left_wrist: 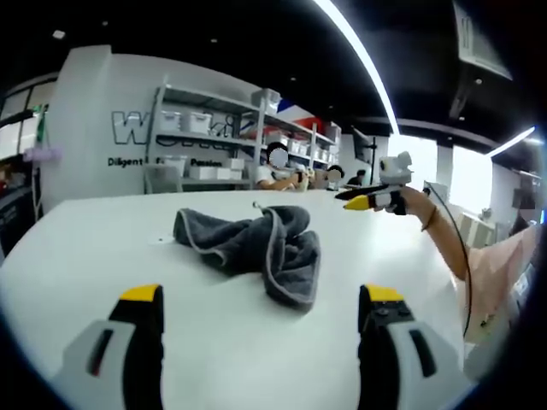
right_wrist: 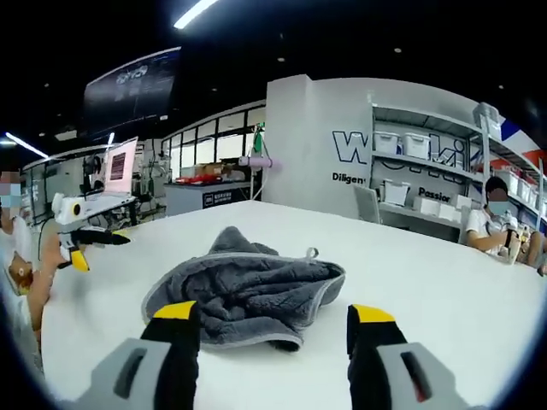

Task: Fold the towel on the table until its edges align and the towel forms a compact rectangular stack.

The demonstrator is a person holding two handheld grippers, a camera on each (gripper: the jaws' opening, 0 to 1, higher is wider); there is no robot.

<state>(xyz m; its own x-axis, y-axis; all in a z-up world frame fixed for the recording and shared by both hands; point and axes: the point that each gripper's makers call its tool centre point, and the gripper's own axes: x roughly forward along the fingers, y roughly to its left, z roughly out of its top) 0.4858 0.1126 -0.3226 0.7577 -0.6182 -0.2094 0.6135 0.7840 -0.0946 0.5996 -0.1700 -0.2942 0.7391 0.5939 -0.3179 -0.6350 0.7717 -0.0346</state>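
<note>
One grey towel (left_wrist: 256, 248) lies crumpled on the one white table (left_wrist: 102, 256), and two grippers are held over that table: the left gripper (left_wrist: 261, 295) at its near edge and the right gripper (left_wrist: 369, 202) above its far right side. Beyond the table's far edge stands one shelf unit (left_wrist: 239, 137) carrying several white bins, too many and too blurred to count surely. Two people (left_wrist: 278, 171) sit between the table and that shelf unit in the left gripper view.
</note>
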